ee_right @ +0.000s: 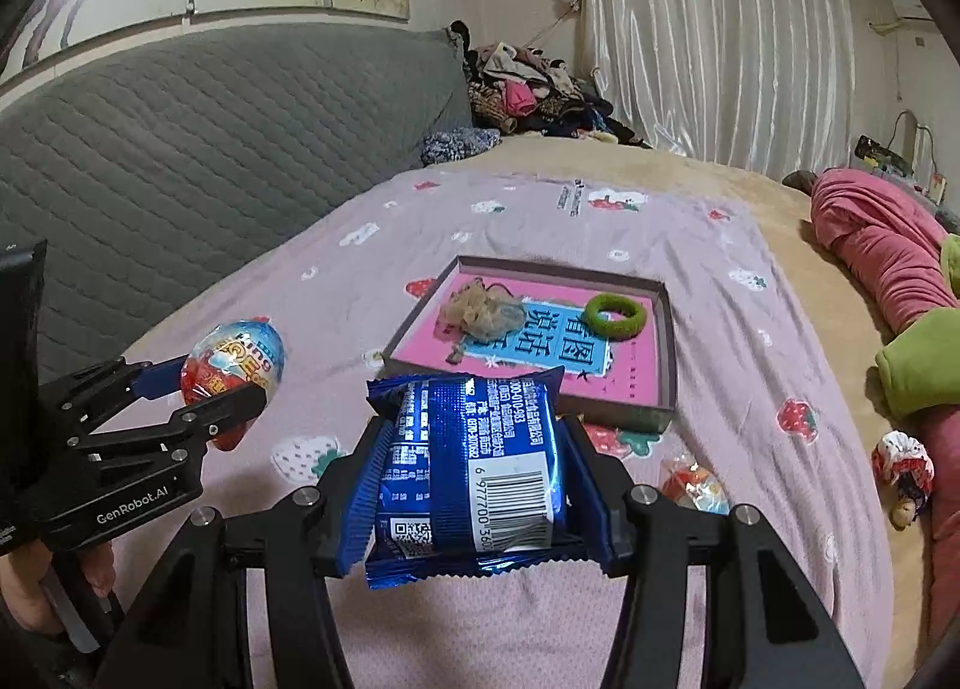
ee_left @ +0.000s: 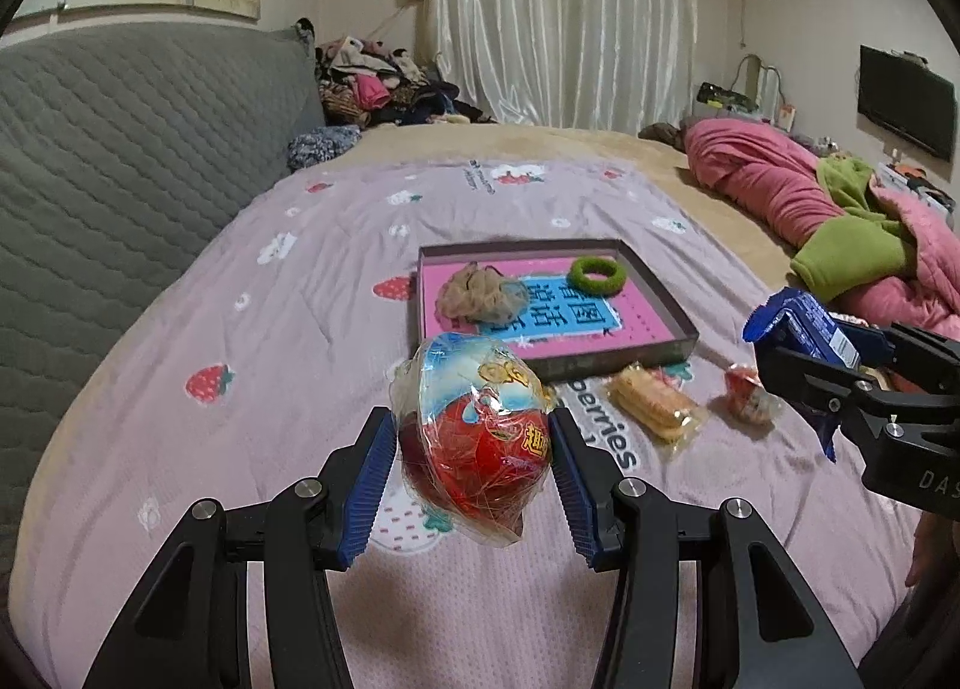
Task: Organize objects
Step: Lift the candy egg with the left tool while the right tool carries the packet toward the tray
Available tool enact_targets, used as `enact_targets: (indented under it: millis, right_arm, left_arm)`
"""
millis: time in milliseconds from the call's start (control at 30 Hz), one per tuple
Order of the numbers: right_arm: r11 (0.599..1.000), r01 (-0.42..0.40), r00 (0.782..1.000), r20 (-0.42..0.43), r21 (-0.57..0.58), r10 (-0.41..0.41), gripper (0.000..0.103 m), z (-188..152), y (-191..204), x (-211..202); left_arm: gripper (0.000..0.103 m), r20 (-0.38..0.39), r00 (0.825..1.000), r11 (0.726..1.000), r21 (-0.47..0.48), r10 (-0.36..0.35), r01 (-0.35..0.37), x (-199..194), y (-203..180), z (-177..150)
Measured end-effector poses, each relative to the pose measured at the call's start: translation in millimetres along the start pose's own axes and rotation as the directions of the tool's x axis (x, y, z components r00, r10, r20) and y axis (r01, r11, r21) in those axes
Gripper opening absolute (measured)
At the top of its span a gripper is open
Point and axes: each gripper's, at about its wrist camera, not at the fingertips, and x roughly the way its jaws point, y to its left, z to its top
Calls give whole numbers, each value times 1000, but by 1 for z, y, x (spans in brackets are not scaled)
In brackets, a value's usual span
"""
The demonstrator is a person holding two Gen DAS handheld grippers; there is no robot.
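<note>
1. Two grippers hover over the bed (ee_left: 252,281), short of the shallow box (ee_left: 660,293): left gripper (ee_left: 474,464), jaws clamping a wrapped egg toy (ee_left: 474,437).
2. Inside the box: beige scrunchie (ee_left: 480,293), green hair ring (ee_left: 596,275).
3. Near its front wall lie a biscuit packet (ee_left: 654,407) and small red packet (ee_left: 747,395).
4. Right gripper (ee_right: 474,473), jaws gripping a blue snack pack (ee_right: 480,467).

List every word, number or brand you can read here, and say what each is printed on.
"GenRobot.AI": body of the left gripper.
"6 977700": barcode digits on the blue snack packet in the right gripper; the rest is too small.
"看图说话": blue label in the box.
"berries": partly hidden print on the bedsheet.
"DAS": cut off, on the right gripper's body.
Egg wrapper print: unreadable.
</note>
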Motion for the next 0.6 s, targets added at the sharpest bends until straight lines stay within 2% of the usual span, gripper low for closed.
enact_targets:
  millis: [600]
  right_arm:
    - [1000,3,1000,22,-7,-2,56,30,-10,9]
  left_arm:
    - [53,10,1000,1000,21,-5,5,19,-9,39]
